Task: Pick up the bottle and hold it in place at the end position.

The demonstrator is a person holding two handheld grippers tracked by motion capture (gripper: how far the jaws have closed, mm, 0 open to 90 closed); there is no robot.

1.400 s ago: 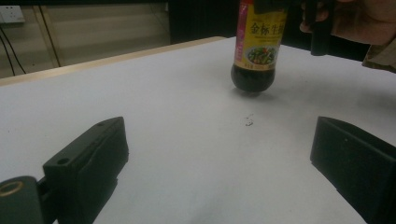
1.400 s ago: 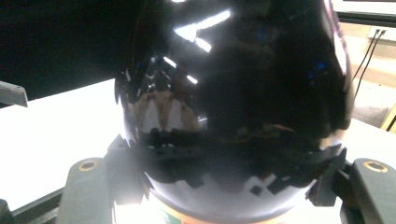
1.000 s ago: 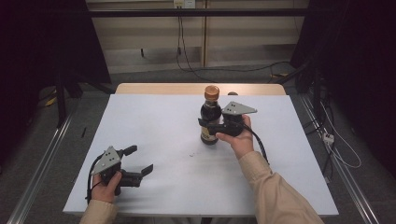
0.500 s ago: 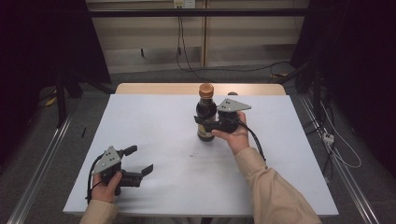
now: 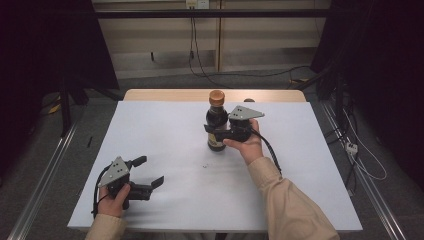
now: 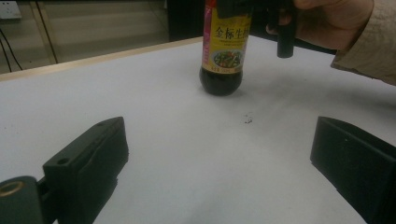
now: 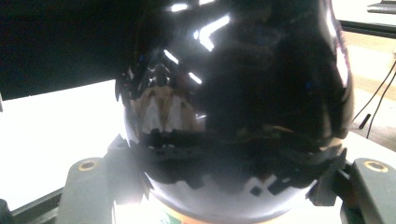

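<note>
A dark sauce bottle [image 5: 216,120] with an orange cap and a yellow label stands upright at the middle of the white table [image 5: 160,130]. My right gripper [image 5: 216,132] is shut on its body from the right side, below the shoulder. In the right gripper view the glossy dark bottle [image 7: 243,93] sits between both jaws of my right gripper [image 7: 229,196]. The left gripper view has the bottle [image 6: 223,56] farther off, its base at the table surface. My left gripper [image 5: 150,171] rests open near the front left corner, with nothing between its spread jaws [image 6: 219,133].
A small dark speck [image 5: 205,165] lies on the table in front of the bottle. A wooden strip [image 5: 165,95] runs along the far edge. Metal rails [image 5: 45,175] and cables [image 5: 360,160] lie on the floor on both sides.
The right gripper has carried the bottle a short way to the left across the table. The left gripper has stayed where it was, open.
</note>
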